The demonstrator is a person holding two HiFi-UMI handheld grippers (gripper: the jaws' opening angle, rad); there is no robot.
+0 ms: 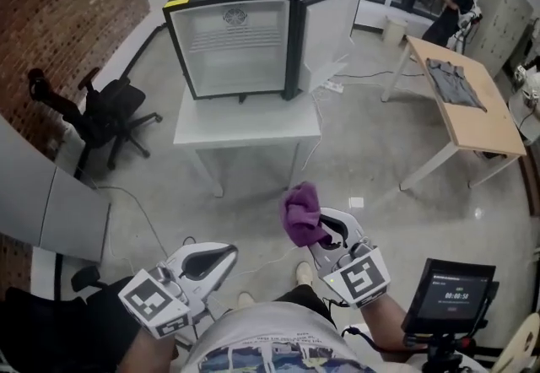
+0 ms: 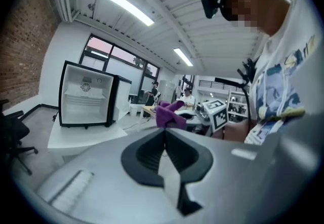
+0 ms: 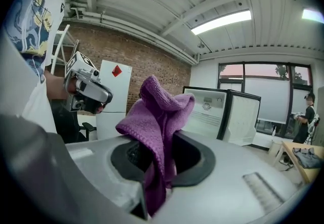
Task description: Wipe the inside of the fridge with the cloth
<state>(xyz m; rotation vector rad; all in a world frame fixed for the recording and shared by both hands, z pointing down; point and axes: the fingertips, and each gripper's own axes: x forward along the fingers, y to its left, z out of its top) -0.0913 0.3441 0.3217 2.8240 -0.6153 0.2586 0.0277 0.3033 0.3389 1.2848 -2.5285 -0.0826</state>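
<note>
We have the purple cloth [image 1: 301,213] pinched in our right tool [image 1: 327,235]; our left tool [image 1: 224,255] is closed on nothing. The mini fridge [image 1: 239,59] stands open on the white table [image 1: 245,127], well ahead of us. We judge wiping not yet begun: the whole interior remains.

The right gripper [image 3: 161,167] has its dark fingers [image 3: 191,159] clamped on a purple cloth [image 3: 157,111], which bunches up in a fold above them and hangs down between them. To the left, a hand holds the left gripper [image 3: 93,94], its marker cube on top. Beyond the cloth stands the fridge [image 3: 210,111], white inside, its door [image 3: 243,116] swung out to the right. A brick wall [image 3: 147,66] runs behind. At far right a person [image 3: 306,116] stands by the windows, near a surface [image 3: 293,167] bearing a grey garment [image 3: 308,157].
</note>
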